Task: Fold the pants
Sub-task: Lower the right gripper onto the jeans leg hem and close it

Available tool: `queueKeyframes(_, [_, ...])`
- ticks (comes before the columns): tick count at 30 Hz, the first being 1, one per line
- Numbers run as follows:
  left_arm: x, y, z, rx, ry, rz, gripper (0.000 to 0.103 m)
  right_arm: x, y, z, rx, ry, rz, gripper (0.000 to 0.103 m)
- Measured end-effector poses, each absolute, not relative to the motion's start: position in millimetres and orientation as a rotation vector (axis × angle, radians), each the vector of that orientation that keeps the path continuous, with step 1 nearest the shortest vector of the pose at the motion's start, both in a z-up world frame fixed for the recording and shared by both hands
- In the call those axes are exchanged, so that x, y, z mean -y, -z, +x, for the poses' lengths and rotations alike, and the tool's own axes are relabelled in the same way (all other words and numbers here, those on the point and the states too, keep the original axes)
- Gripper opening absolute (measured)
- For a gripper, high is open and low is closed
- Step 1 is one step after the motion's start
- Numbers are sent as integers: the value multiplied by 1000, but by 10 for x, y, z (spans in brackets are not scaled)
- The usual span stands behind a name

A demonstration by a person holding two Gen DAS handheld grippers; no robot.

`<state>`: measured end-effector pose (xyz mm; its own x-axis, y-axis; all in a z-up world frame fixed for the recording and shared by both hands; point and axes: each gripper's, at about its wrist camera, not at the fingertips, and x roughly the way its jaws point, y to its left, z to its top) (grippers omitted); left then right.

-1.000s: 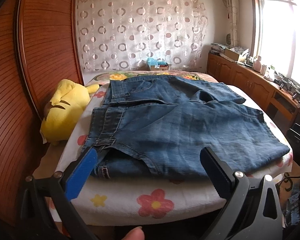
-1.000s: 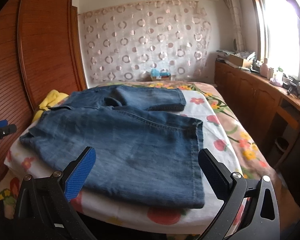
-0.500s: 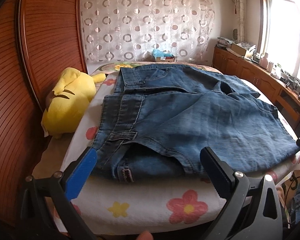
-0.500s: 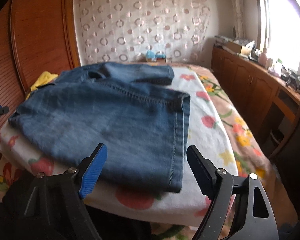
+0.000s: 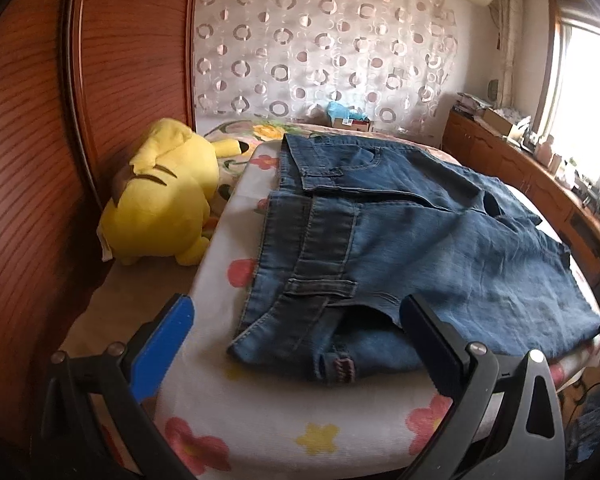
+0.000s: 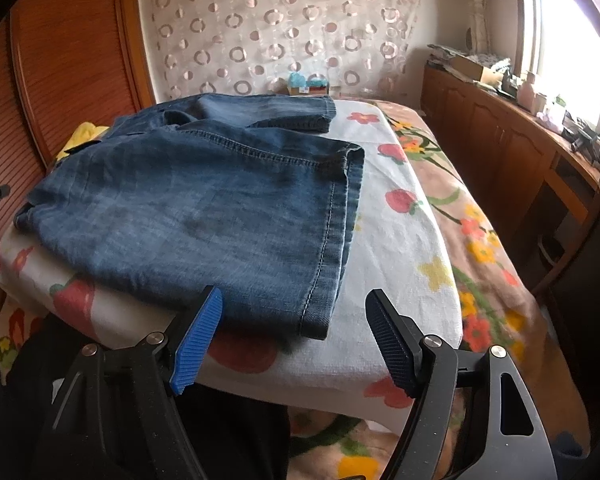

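Blue denim pants (image 5: 420, 240) lie spread on a flowered white cloth on the bed, the near leg laid over the far one. In the left wrist view the waistband end (image 5: 300, 300) is closest. My left gripper (image 5: 296, 320) is open and empty, just in front of the waistband corner. In the right wrist view the pants (image 6: 204, 208) show their leg hems (image 6: 332, 240). My right gripper (image 6: 294, 320) is open and empty, its jaws either side of the near hem corner, apart from it.
A yellow plush toy (image 5: 164, 196) lies left of the pants against the wooden headboard (image 5: 40, 120). A wooden cabinet (image 6: 520, 152) with clutter runs along the right under the window. A small box (image 6: 306, 84) sits at the bed's far end.
Both grippers have moved closer to the pants. The right gripper shifted right toward the hem corner and its jaws narrowed a little. The left gripper moved in toward the waistband.
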<state>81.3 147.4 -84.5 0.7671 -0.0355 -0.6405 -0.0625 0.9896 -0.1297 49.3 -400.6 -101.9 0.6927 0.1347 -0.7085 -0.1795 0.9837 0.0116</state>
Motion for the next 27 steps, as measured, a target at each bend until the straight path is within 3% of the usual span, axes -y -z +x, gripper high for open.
queueKeyframes(15, [-1479,1253,985,-840,20,-116,89,3983,1052,551,-788,-190,-58,76])
queueKeyframes(18, [-1504,1288,968,-847,13,-138,81,3986,1085,556,-795,-189,-49,76])
queueKeyframes(24, [-1579,1335,890,-833,-9,-163,75,4005,1104,550,-794,-180,-59,76])
queueKeyframes(27, [-1590,1328,853,-817,10,-172,62,4020,1125,574,-802,-179,-63,66])
